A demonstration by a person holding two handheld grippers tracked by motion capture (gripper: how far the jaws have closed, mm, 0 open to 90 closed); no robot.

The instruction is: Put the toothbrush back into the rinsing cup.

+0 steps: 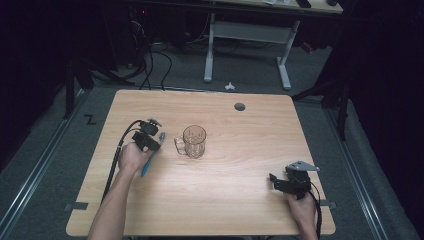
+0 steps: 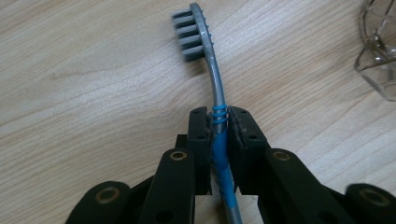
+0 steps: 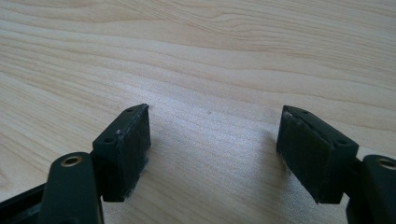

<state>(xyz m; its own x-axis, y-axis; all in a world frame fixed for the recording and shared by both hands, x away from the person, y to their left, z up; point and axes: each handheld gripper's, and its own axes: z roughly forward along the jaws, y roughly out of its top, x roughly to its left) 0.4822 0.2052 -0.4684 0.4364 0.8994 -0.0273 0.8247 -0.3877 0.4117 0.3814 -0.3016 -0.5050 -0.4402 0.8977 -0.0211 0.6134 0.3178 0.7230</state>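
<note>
Toothbrush (image 2: pixel 215 81), grey at the bristled head and blue along the handle, lies low over the surface (image 1: pixel 225 200) toward its left edge, about midway between the near and far edges, just left of a clear glass mug (image 1: pixel 193 141). The left hand-held gripper (image 2: pixel 219 122) is clenched on it, pads pressed to either side of the ribbed blue grip just behind the neck, so the head juts forward past the fingertips with its bristles turned sideways. The step in hand looks like the pick-up, with the grasp made and the lift not yet begun; the mug is the likely place for it. The next move would call for raising the brush clear of the wood, tipping it upright and carrying it over the mug's rim without knocking the glass, which stands close by with its handle turned toward the brush. The right hand-held gripper (image 3: pixel 212 154) rests released near the right near corner, jaws wide apart over bare wood, grasping nothing. The brush's tail end is cut off behind the jaws in the left gripper view, the mug shows there as a sliver, and whether the brush touches the wood cannot be told.
</note>
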